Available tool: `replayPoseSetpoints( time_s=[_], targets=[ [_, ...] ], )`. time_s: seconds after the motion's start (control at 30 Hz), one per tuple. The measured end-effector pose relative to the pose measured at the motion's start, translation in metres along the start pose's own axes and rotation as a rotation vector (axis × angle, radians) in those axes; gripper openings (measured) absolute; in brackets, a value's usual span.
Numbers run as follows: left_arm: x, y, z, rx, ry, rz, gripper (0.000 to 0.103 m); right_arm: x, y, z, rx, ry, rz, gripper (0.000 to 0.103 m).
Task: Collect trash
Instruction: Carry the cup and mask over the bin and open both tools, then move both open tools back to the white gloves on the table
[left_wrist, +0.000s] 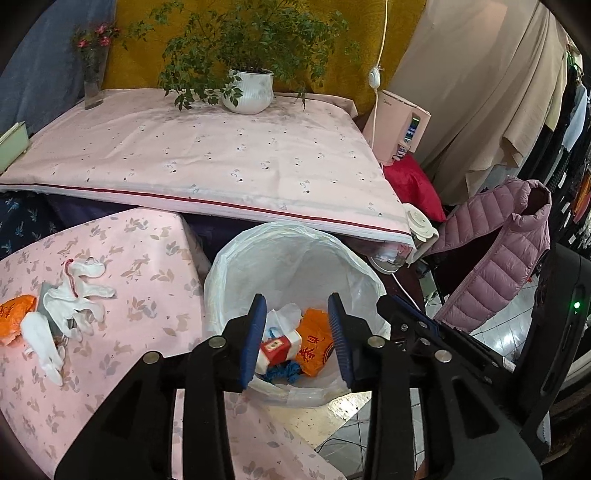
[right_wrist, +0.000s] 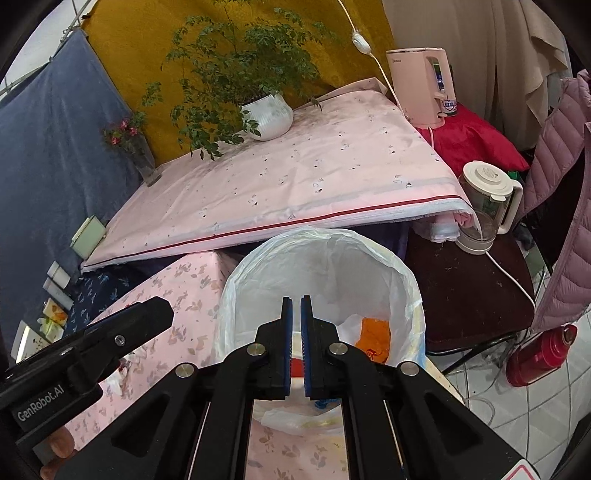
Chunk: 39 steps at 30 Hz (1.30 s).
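Observation:
A bin lined with a white plastic bag stands on the floor beside a low pink table. In the bin lie an orange wrapper, a red and white carton and a blue scrap. My left gripper is open and empty above the bin's mouth. On the low table at the left lie white gloves and another orange wrapper. My right gripper is nearly shut and empty over the bin. The orange wrapper shows inside.
A larger pink-covered table behind holds a potted plant and a flower vase. A pink appliance, a kettle, a dark stool, a purple jacket and a red flask stand to the right.

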<state>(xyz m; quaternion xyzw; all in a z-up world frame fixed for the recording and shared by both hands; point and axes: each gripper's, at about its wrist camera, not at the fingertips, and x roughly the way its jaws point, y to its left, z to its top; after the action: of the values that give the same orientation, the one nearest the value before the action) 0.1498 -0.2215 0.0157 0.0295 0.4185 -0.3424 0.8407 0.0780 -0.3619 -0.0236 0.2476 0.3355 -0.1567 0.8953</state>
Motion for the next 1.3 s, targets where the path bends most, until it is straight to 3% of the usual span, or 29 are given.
replayPoseSetpoints(
  time_s=[0.27, 0.4, 0.6, 0.87, 0.97, 1.3],
  targets=[
    [-0.007, 0.018, -0.004, -0.035, -0.012, 0.043, 0.033, 0.000, 0.014, -0.003, -0.030, 0.005, 0.004, 0.010],
    [-0.011, 0.027, -0.008, -0.051, -0.013, 0.067, 0.033, -0.002, 0.021, -0.005, -0.036, 0.005, 0.006, 0.020],
    [-0.020, 0.044, -0.014, -0.084, -0.016, 0.087, 0.033, -0.006, 0.037, -0.009, -0.063, 0.004, 0.016, 0.024],
    [-0.035, 0.069, -0.026, -0.132, -0.030, 0.117, 0.038, -0.010, 0.066, -0.016, -0.112, 0.008, 0.035, 0.025],
    [-0.040, 0.082, -0.030, -0.160, -0.033, 0.134, 0.046, -0.010, 0.077, -0.020, -0.128, 0.007, 0.043, 0.030],
    [-0.057, 0.128, -0.046, -0.257, -0.049, 0.191, 0.055, -0.005, 0.117, -0.034, -0.192, 0.027, 0.073, 0.036]
  ],
)
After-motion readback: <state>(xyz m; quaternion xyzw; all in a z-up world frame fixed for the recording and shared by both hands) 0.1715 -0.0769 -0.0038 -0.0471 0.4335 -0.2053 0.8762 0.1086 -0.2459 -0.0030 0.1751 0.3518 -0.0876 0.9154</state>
